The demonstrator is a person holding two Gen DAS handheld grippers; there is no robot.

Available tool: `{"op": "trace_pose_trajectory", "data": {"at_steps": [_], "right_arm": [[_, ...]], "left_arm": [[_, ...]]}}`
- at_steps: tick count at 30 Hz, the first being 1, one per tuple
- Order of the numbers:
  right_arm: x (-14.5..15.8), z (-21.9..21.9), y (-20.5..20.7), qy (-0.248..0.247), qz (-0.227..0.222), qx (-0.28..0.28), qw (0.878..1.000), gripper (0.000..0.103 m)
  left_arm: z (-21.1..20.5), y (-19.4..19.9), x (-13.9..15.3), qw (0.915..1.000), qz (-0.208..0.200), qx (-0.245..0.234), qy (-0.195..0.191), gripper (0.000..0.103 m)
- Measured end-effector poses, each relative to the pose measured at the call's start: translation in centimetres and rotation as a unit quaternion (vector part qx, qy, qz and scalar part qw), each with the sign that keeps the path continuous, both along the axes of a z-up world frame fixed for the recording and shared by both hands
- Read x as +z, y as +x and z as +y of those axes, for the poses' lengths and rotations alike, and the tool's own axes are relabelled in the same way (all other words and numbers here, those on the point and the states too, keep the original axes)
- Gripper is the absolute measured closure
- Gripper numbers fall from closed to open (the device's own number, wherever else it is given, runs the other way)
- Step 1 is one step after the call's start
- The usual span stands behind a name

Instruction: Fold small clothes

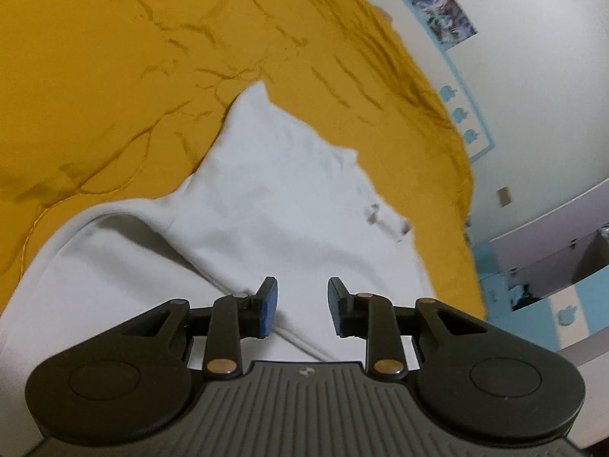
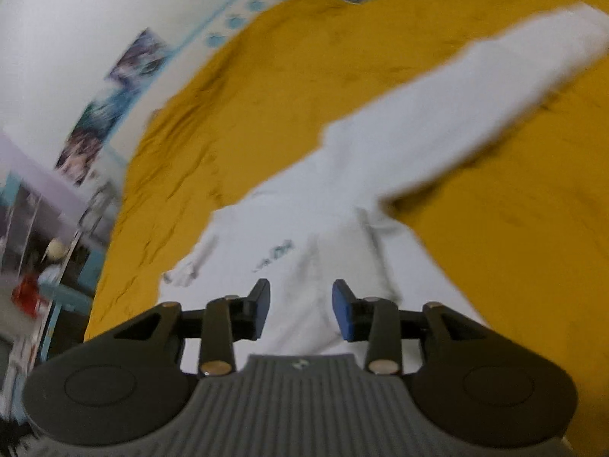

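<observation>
White garment (image 1: 274,205) lay spread on the mustard bedspread (image 1: 114,76) — one sleeve (image 2: 475,106) stretched toward two o'clock, left gripper (image 1: 302,306) and right gripper (image 2: 300,310) above it — jaws spread, gripping nothing.

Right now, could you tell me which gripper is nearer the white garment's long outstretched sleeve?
Right, I judge: the right gripper faces the sleeve; the left gripper hovers over the body, sleeve unseen.

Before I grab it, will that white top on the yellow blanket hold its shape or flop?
The white top will probably flop: it already lies in soft folds and creases. It looks light, so its long sleeve would likely trail. On the rumpled yellow blanket, pushing may bunch it.
</observation>
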State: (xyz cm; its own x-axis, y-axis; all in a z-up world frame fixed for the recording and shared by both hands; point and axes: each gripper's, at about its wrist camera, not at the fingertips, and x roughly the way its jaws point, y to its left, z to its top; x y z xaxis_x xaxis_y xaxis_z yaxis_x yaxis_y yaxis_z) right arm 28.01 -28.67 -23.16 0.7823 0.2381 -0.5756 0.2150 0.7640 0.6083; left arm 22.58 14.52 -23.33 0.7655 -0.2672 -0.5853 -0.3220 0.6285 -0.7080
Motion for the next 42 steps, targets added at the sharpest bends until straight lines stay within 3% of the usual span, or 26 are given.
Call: {"op": "trace_pose_trajectory", "data": {"at_steps": [3, 5, 6, 9, 11, 12, 15, 20, 24, 29, 32, 37, 39, 42], "right_arm": [[-2.3, 0.0, 2.0, -0.008, 0.047, 0.011, 0.999, 0.076], [-3.6, -0.5, 2.4, -0.035, 0.079, 0.004, 0.996, 0.095], [-3.8, -1.1, 1.8, -0.026, 0.075, 0.005, 0.997, 0.103], [-2.8, -4.4, 0.0, 0.012, 0.051, -0.020, 0.998, 0.095], [-1.3, -7.7, -1.5, -0.009, 0.027, -0.082, 0.996, 0.079], [-0.5, -9.7, -2.2, -0.031, 0.018, -0.118, 0.992, 0.077], [0.4, -16.6, -3.5, -0.049, 0.011, -0.214, 0.975, 0.062], [-1.1, -26.7, -4.6, 0.016, 0.014, -0.338, 0.941, 0.061], [-2.6, -30.7, -3.7, 0.064, 0.007, -0.364, 0.929, 0.061], [-2.8, -32.6, -2.3, 0.063, 0.015, -0.394, 0.917, 0.061], [-3.0, -32.8, -2.4, 0.074, 0.004, -0.414, 0.907, 0.056], [-3.3, -34.1, -1.6, 0.084, -0.019, -0.424, 0.902, 0.047], [-3.5, -34.5, -0.6, 0.086, -0.028, -0.423, 0.902, 0.049], [-3.8, -35.2, -0.8, 0.092, -0.028, -0.418, 0.903, 0.068]], "left_arm": [[0.2, 0.5, -1.1, 0.9991, 0.042, 0.001, -0.001, 0.071], [0.2, 0.6, -0.7, 0.9985, 0.054, 0.001, -0.010, 0.071], [-0.1, 0.8, 0.0, 0.9986, 0.052, -0.007, 0.003, 0.071], [-2.0, 1.2, 2.7, 0.9986, 0.030, -0.037, 0.024, 0.069], [-4.3, 1.6, 4.1, 0.9975, 0.013, -0.063, 0.028, 0.065], [-5.8, 1.9, 4.6, 0.9963, 0.006, -0.080, 0.031, 0.064], [-10.8, 2.6, 5.0, 0.9909, -0.017, -0.133, 0.013, 0.064], [-18.9, 3.7, 3.2, 0.9827, -0.025, -0.182, -0.024, 0.064], [-22.8, 4.4, 2.0, 0.9774, 0.008, -0.210, -0.024, 0.064], [-25.5, 5.8, 1.5, 0.9721, 0.024, -0.233, -0.001, 0.064], [-26.6, 6.5, 1.0, 0.9692, 0.035, -0.244, 0.004, 0.064], [-27.7, 6.5, -0.1, 0.9672, 0.050, -0.249, 0.006, 0.064], [-27.8, 6.5, -0.2, 0.9671, 0.050, -0.249, 0.008, 0.064], [-27.7, 6.6, -0.3, 0.9669, 0.053, -0.249, 0.007, 0.064]]}}
